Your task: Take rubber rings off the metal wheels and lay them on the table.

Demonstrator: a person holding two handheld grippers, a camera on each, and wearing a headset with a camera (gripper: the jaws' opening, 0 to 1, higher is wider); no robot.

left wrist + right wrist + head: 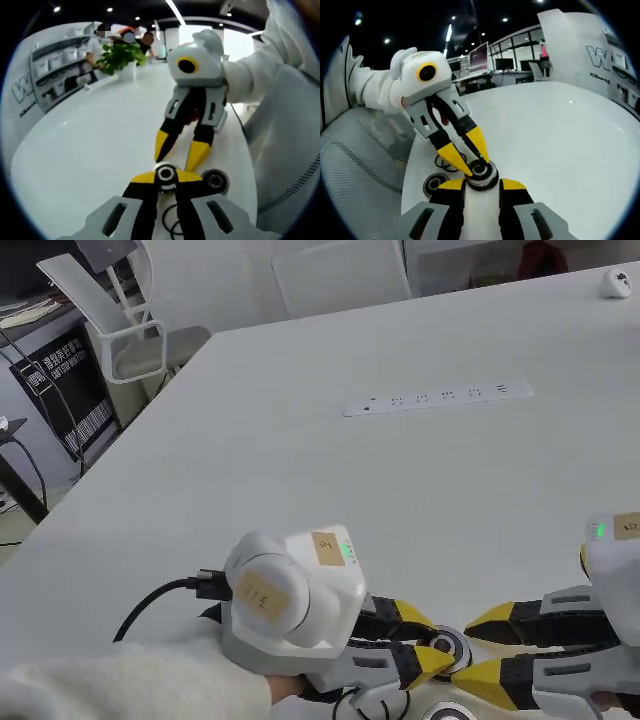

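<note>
Bench [300, 440]: white, flat, one unit; it carries all the items below.
Sleeve [120, 680]: white, fleecy, one; it enters the head view at the bottom left, behind the left unit.
Left hand-held gripper [166, 177]: white body, black jaws with yellow tips; clenched on the held wheel, one tip on each side of it.
Right hand-held gripper [482, 185]: same build; it faces the left unit tip to tip. Its jaws stand parted with the yellow tips at the rim of the same wheel. Whether they press on it cannot be told.
Hand-held gripper count: two.
Power strip [440, 398]: white, long, one; it lies flat well beyond the grippers.
Cable [160, 598]: black, one; it runs to the rear of the left unit.
Held wheel [447, 647]: small, round, bright metal face with a dark centre and a black band on its rim; it sits low over the bench near the front edge, between the two sets of jaw tips.
Second wheel [215, 180]: same size, darker, with a black rubber band round it; it lies flat on the bench just beside the held wheel, touched by neither gripper.
Wheel count: two.
Loose rubber rings [170, 225]: thin black loops, overlapping, flat on the bench under the left unit's jaws; at least two, exact count cannot be told.
</note>
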